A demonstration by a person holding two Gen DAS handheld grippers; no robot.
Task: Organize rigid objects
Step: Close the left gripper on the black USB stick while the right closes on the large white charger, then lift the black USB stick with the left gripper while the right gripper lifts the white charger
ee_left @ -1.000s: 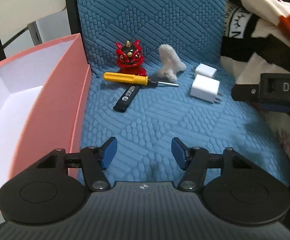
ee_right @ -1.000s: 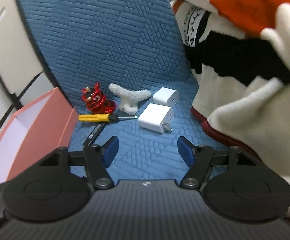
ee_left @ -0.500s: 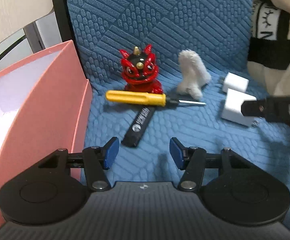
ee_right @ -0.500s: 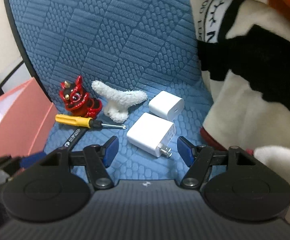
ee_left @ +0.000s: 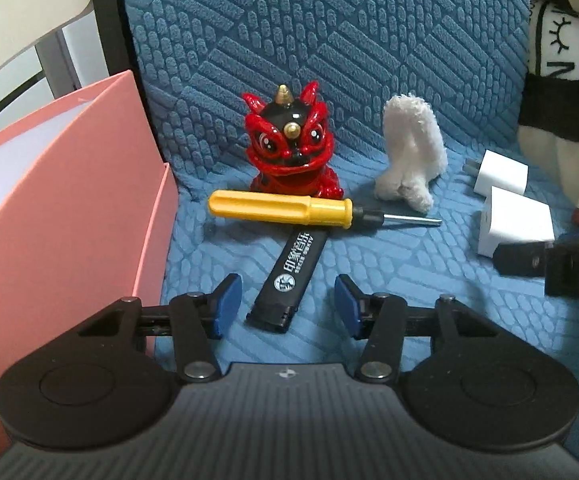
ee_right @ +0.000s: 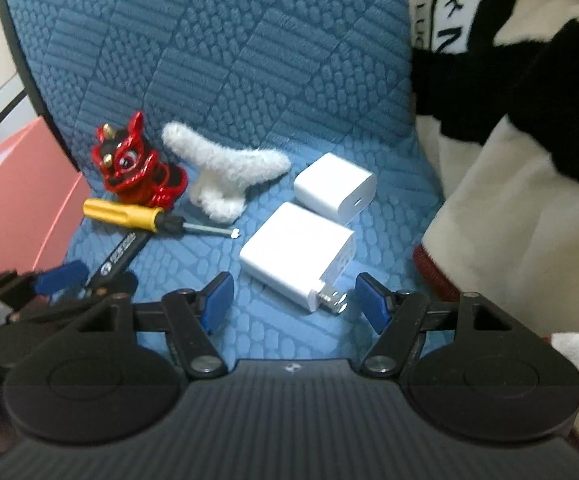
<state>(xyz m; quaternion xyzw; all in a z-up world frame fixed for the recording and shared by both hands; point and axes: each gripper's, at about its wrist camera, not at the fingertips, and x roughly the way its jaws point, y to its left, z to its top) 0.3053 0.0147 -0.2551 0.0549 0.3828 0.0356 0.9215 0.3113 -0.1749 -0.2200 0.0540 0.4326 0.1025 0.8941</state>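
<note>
On blue quilted cushion (ee_left: 369,60), hovering with both grippers wide open, gripping nothing.

Sitting at nine o'clock: pink box (ee_left: 69,216). Bracketing black lighter (ee_left: 287,280): left gripper (ee_left: 285,306). Framing larger white charger (ee_right: 297,254): right gripper (ee_right: 293,300). Lying at twelve o'clock: red lion figurine (ee_left: 291,148), yellow screwdriver (ee_left: 277,208), smaller charger (ee_right: 335,188).

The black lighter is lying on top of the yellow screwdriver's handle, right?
Not quite. The lighter lies under the screwdriver: the yellow handle crosses over the lighter's far end. The left wrist view shows it.
</note>
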